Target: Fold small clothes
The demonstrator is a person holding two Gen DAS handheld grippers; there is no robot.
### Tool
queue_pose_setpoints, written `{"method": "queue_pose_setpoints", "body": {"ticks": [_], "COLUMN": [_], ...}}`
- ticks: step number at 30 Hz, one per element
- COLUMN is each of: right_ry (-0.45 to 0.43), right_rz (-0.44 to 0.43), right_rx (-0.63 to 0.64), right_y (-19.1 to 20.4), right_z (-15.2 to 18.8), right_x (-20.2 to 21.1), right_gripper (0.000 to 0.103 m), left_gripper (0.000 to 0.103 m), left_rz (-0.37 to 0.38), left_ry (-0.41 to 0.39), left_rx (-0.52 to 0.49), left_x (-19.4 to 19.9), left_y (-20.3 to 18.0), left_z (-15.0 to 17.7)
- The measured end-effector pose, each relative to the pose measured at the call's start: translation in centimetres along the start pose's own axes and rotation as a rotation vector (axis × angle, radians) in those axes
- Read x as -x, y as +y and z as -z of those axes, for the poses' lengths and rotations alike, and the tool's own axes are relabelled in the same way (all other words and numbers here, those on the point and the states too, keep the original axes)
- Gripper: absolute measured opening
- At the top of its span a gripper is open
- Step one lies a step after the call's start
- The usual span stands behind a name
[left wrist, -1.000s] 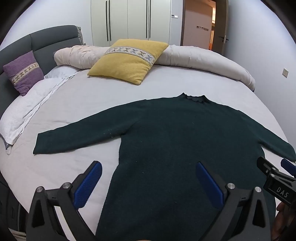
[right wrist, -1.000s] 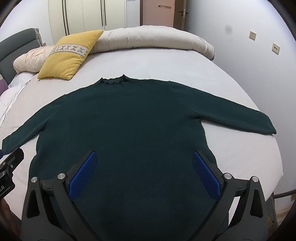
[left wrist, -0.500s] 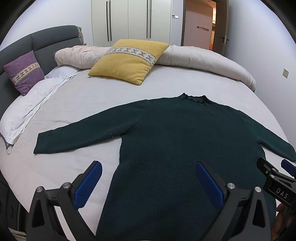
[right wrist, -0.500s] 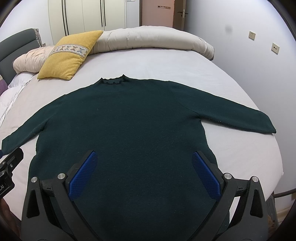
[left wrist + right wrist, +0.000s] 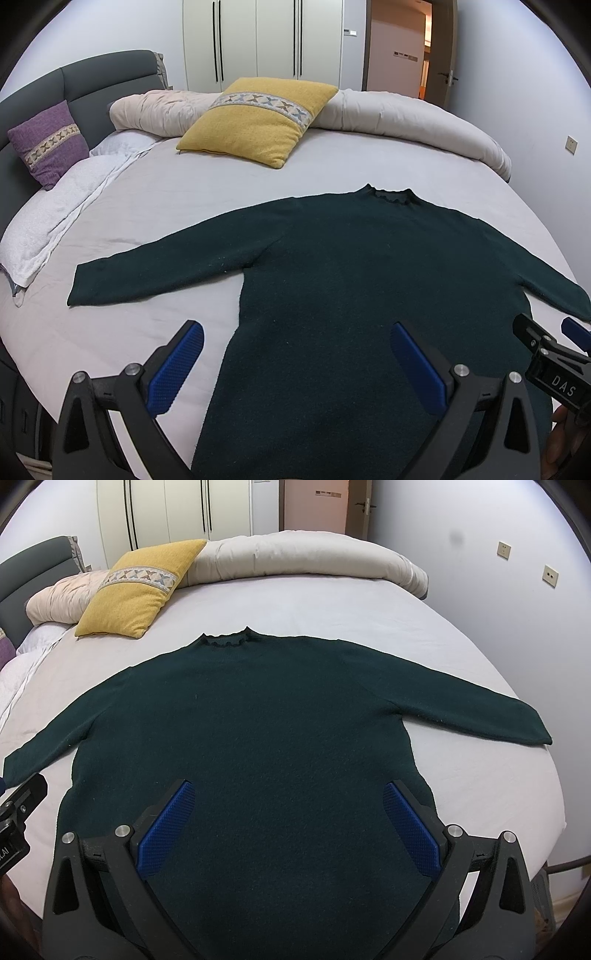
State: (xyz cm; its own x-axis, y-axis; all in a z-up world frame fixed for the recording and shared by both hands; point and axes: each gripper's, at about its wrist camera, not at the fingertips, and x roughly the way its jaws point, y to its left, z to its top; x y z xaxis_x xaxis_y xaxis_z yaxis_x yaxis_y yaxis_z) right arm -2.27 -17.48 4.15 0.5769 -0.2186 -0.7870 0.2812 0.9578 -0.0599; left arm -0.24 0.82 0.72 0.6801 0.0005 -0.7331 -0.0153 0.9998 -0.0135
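Left wrist view, item one: dark green long-sleeved knitted sweater (image 5: pixel 351 280), laid flat and face-up on the pale grey bedsheet (image 5: pixel 207 192), collar pointing away from me, one sleeve stretched out toward the folded white towel (image 5: pixel 48 225) at the bed's edge, the other sleeve running off toward the far side. Item two: my left gripper (image 5: pixel 295 360), blue-padded jaws spread wide, nothing between them, hovering above the lower body of the sweater with one pad over bare sheet and the other over the knit. Item three: the tip of my right gripper (image 5: pixel 554 350), black with a white-lettered tag, just beside the sweater's hem on that side. Background stock: yellow square cushion with a patterned band (image 5: pixel 258 118), purple cushion (image 5: pixel 46 144) against the grey padded headboard (image 5: pixel 74 81), rolled cream duvet (image 5: pixel 406 118), white wardrobe doors (image 5: pixel 258 37). Right wrist view, item one: the same sweater (image 5: pixel 258 720), both sleeves spread outward, body smooth, no crease or fold that I can make out. Item two: my right gripper (image 5: pixel 288 821), jaws likewise wide apart and empty, poised over the lower half of the garment; whether the pads touch the knit I cannot tell. Status entry: I judge the garment spread and ready, folding not yet begun; sleeves and body all remain to be turned in.
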Motion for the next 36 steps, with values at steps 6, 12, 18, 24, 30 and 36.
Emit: {"method": "queue_pose_setpoints", "body": {"ticks": [6, 12, 18, 24, 30, 36], "right_ry": [0.0, 0.0, 0.001, 0.002, 0.003, 0.006], "right_rz": [0.003, 0.002, 0.002, 0.004, 0.005, 0.004], "right_rx": [0.004, 0.006, 0.007, 0.007, 0.009, 0.011], "right_y": [0.1, 0.17, 0.12, 0.12, 0.21, 0.29], "right_z": [0.06, 0.14, 0.21, 0.31, 0.36, 0.39], "right_x": [-0.06, -0.1, -0.16, -0.24, -0.27, -0.4], "right_gripper": [0.103, 0.103, 0.103, 0.103, 0.103, 0.103], "left_gripper": [0.103, 0.103, 0.103, 0.103, 0.103, 0.103], "left_rz": [-0.001, -0.001, -0.001, -0.001, -0.002, -0.003], "left_ry": [-0.001, 0.001, 0.001, 0.001, 0.001, -0.001], "left_rx": [0.0, 0.0, -0.001, -0.001, -0.001, -0.002], "left_x": [0.19, 0.31, 0.3, 0.27, 0.26, 0.29], "left_y": [0.23, 0.5, 0.5, 0.47, 0.45, 0.61], "left_z": [-0.01, -0.01, 0.0, 0.01, 0.02, 0.42]}}
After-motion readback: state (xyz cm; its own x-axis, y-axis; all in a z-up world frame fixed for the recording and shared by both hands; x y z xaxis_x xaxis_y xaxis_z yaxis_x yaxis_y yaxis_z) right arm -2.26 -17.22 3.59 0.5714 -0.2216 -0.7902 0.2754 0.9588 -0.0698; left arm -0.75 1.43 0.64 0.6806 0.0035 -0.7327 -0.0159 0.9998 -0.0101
